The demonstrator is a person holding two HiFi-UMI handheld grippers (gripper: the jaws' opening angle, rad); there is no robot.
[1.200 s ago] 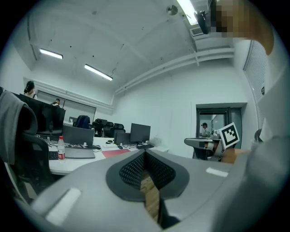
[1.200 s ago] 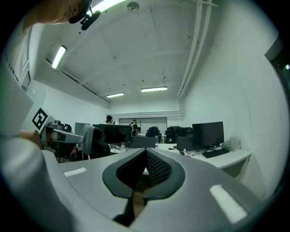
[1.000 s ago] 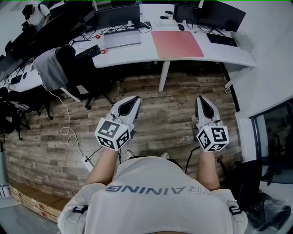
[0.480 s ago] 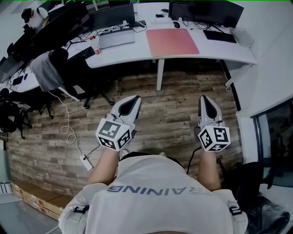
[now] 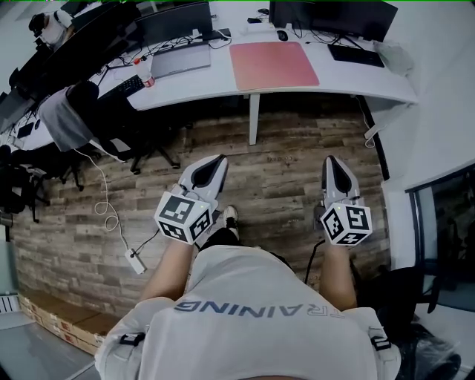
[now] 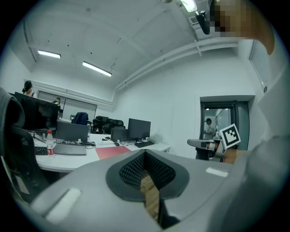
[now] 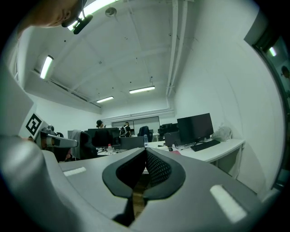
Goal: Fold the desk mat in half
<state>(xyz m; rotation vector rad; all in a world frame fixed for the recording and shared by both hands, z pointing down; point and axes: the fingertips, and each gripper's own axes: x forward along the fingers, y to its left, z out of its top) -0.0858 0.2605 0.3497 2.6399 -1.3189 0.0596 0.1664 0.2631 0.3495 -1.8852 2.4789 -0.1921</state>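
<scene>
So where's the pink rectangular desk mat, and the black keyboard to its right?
Pink rectangular desk mat [image 5: 273,64], head view, middle of its flat top.
Black keyboard [image 5: 357,56], head view, centre of its key area.

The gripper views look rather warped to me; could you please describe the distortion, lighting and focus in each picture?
Head view: wide-angle, the white desk bows; light even, desk mat crisp. Left gripper view: fisheye circle, black corners; left hand-held gripper near and soft; strip lights bright. Right gripper view: same fisheye; right hand-held gripper soft; ceiling lamp flares at top.
</scene>
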